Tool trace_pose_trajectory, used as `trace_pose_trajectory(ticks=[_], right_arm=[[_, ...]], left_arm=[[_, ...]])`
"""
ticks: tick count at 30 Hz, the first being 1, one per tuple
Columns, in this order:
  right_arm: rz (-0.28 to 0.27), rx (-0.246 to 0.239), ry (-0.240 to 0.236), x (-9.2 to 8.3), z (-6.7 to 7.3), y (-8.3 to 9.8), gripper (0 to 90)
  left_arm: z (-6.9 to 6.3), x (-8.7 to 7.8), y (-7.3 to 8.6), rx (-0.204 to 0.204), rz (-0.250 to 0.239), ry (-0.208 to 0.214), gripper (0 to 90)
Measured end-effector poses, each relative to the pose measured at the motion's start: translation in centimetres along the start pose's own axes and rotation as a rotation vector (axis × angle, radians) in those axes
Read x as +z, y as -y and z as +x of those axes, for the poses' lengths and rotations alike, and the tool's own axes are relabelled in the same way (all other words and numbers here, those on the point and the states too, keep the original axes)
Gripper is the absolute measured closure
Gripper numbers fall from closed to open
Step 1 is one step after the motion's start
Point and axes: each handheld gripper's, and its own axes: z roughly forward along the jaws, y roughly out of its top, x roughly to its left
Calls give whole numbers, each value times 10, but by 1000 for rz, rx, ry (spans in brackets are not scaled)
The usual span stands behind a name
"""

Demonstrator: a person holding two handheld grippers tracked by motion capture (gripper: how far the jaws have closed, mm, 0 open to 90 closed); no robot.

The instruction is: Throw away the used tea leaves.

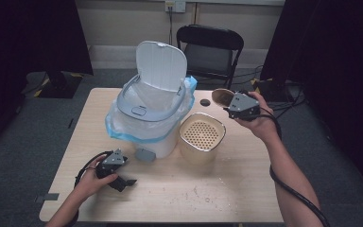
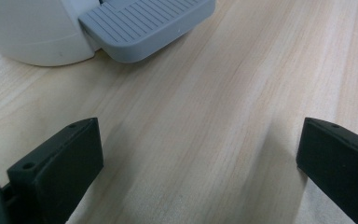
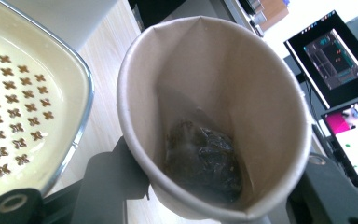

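The light wooden worktop [image 1: 246, 189] carried a white pedal bin [image 1: 144, 120] at its far left, lid raised and a blue-edged clear liner folded over the rim. The bin's grey ribbed foot pedal [image 2: 144, 25] projected from the base on the near side. Just right of the bin stood a cream, rounded-square container with a perforated insert [image 1: 201, 135]; in the right gripper view its rim [image 3: 81, 93] lay to the left of the cup. A small dark round cap [image 1: 205, 102] lay on the worktop beyond the container. The right gripper [image 1: 234, 105], held above the worktop's far right, was clamped on a brown paper cup [image 3: 214, 112], one of the jaws on either side of the wall; the cup was tilted with its mouth toward the bin and held a dark wet lump [image 3: 203, 158] at the bottom. The left gripper [image 1: 123, 182] lay low at the near left, jaws wide apart over bare wood, near the pedal.
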Motion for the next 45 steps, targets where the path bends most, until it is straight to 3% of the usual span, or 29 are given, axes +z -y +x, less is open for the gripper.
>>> trace_pose_trajectory(ticks=[15, 21, 23, 24, 30, 33, 34, 35, 36, 38, 40, 45], right_arm=[[74, -298, 17, -2, 12, -22, 484], [141, -513, 51, -3, 20, -29, 485], [137, -522, 52, -3, 21, -29, 487], [169, -600, 90, -3, 22, -30, 488], [229, -847, 235, -7, 31, -34, 487], [212, -1002, 286, -8, 37, -37, 488], [219, -1044, 337, -9, 42, -35, 488], [218, -1117, 355, -9, 44, -37, 489], [206, -1127, 340, -10, 45, -39, 489], [204, -1180, 356, -10, 49, -41, 489], [204, -1204, 347, -11, 49, -42, 489], [203, -1255, 380, -13, 51, -43, 488]], left_arm=[[0, 0, 0, 0, 0, -1, 0], [0, 0, 0, 0, 0, 0, 0], [0, 0, 0, 0, 0, 0, 0], [0, 0, 0, 2, 1, -2, 0], [0, 0, 0, 2, 0, -2, 0], [0, 0, 0, 2, 1, -1, 0], [0, 0, 0, 2, 1, -1, 0], [0, 0, 0, 2, 0, -3, 0], [0, 0, 0, 2, 0, -2, 0], [0, 0, 0, 2, 0, -2, 0], [0, 0, 0, 2, 0, -3, 0], [0, 0, 0, 2, 0, -3, 0]])
